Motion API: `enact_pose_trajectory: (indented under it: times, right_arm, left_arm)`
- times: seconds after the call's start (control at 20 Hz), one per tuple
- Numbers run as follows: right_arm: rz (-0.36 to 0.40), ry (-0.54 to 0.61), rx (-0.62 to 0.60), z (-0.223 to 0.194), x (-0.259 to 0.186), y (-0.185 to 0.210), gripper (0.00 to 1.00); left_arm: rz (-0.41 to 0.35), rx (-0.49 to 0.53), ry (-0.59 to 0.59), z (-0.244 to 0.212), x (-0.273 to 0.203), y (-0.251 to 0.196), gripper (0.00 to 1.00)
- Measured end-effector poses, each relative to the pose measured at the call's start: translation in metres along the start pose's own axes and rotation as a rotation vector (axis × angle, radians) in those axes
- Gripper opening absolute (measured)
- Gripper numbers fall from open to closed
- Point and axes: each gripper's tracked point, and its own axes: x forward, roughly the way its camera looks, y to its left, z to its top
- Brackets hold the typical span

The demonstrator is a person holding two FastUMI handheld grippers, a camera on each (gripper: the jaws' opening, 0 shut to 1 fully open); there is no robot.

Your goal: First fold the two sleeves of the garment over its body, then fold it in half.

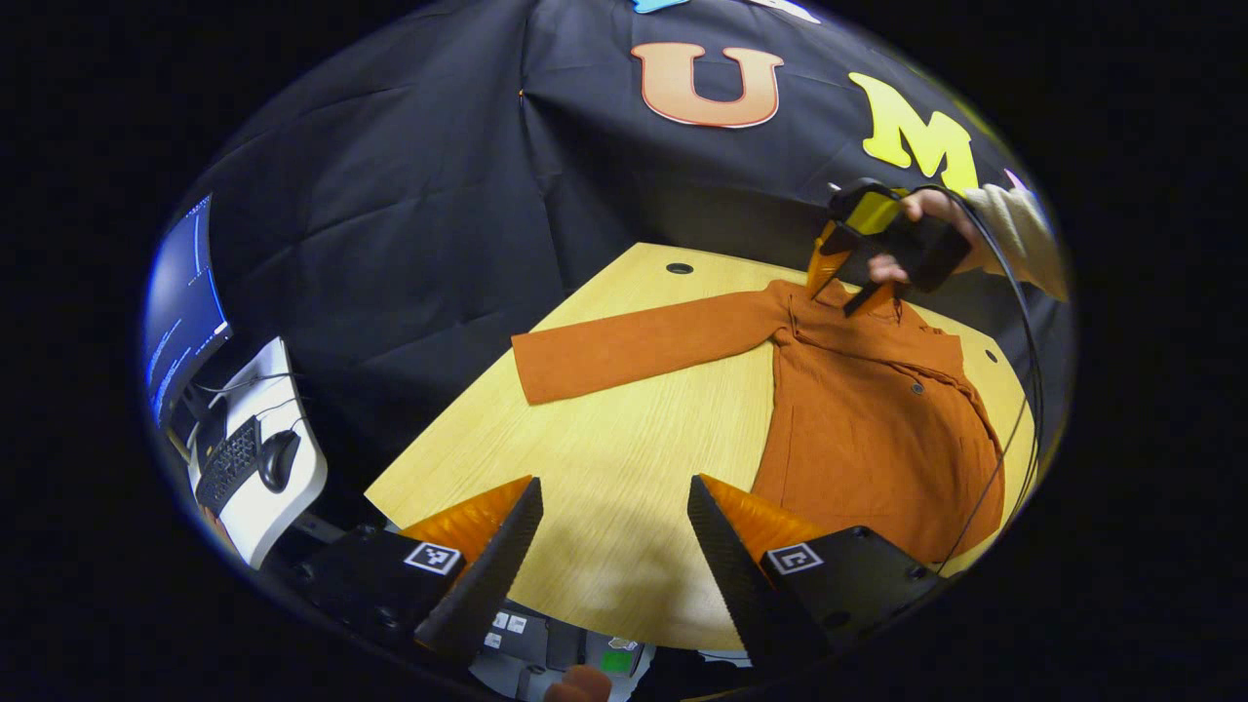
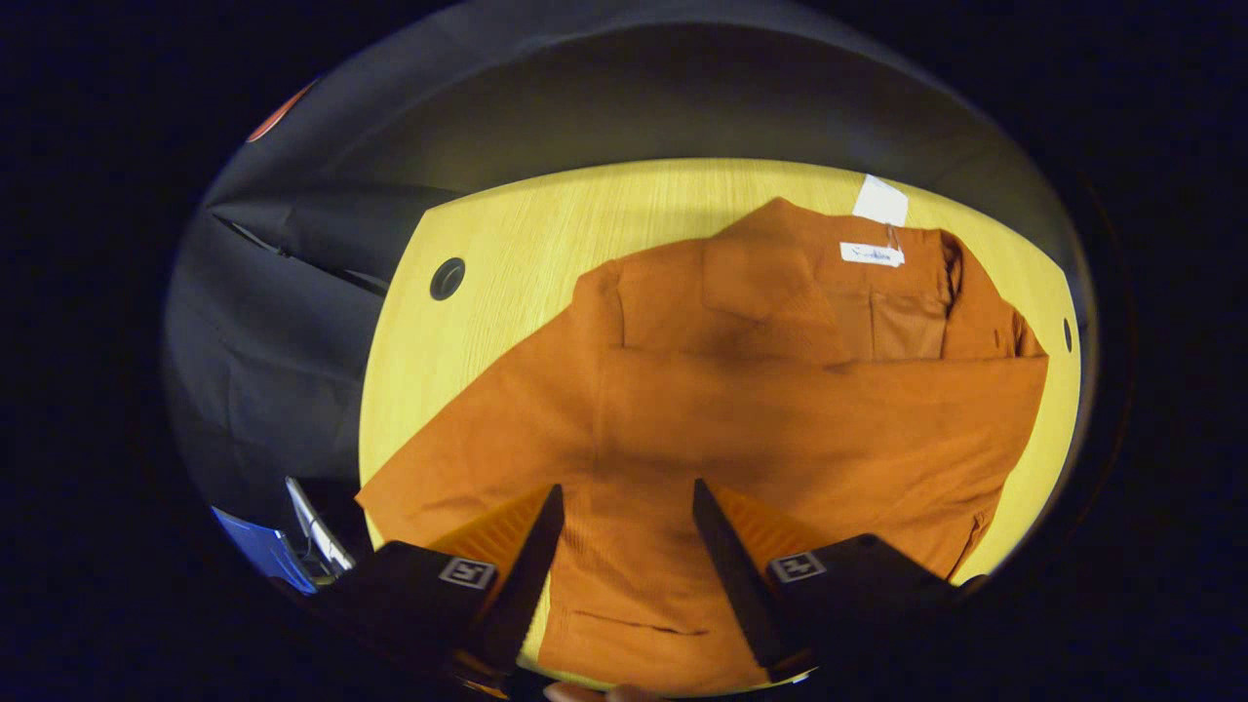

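Both hand-held grippers, left [image 1: 614,497] and right [image 2: 624,502], are spread above the orange garment [image 2: 780,409].

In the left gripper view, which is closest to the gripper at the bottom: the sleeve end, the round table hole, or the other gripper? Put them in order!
From the left gripper, nearest first:
1. The cuff end of the orange shirt's outstretched sleeve, ahead and slightly left.
2. The round dark hole in the wooden table, beyond the sleeve near the far edge.
3. The right gripper, far right over the collar; close to the hole's distance.
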Motion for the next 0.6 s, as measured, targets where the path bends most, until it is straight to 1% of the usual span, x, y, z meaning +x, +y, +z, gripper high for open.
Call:
enact_pose_trajectory:
  times: [0.05,0.25,0.3,0.35,0.4,0.5,0.55,0.6]
  right_arm:
    - [0.001,-0.006,0.006,-0.006,-0.010,-0.015,0.96]
    - [-0.038,-0.040,0.046,-0.040,-0.053,-0.094,0.96]
    - [-0.039,-0.054,0.036,-0.051,-0.066,-0.113,0.96]
    - [-0.031,-0.087,0.021,-0.062,-0.078,-0.130,0.96]
    - [-0.040,-0.121,0.000,-0.073,-0.089,-0.148,0.96]
    - [-0.096,-0.169,-0.038,-0.104,-0.105,-0.185,0.96]
    - [-0.124,-0.176,-0.050,-0.125,-0.112,-0.204,0.96]
    - [-0.128,-0.173,-0.061,-0.147,-0.117,-0.216,0.97]
  left_arm:
    - [0.011,0.007,0.000,0.003,0.003,0.001,0.98]
    - [0.029,0.029,-0.007,0.024,0.022,0.005,0.99]
    - [0.040,0.032,-0.012,0.032,0.028,0.009,0.99]
    - [0.061,0.035,-0.019,0.039,0.037,0.017,0.99]
    - [0.079,0.037,-0.020,0.049,0.046,0.023,0.99]
    - [0.118,0.033,0.000,0.066,0.065,0.037,0.99]
    - [0.123,0.012,0.033,0.071,0.077,0.042,0.99]
    - [0.109,-0.023,0.072,0.074,0.091,0.043,0.98]
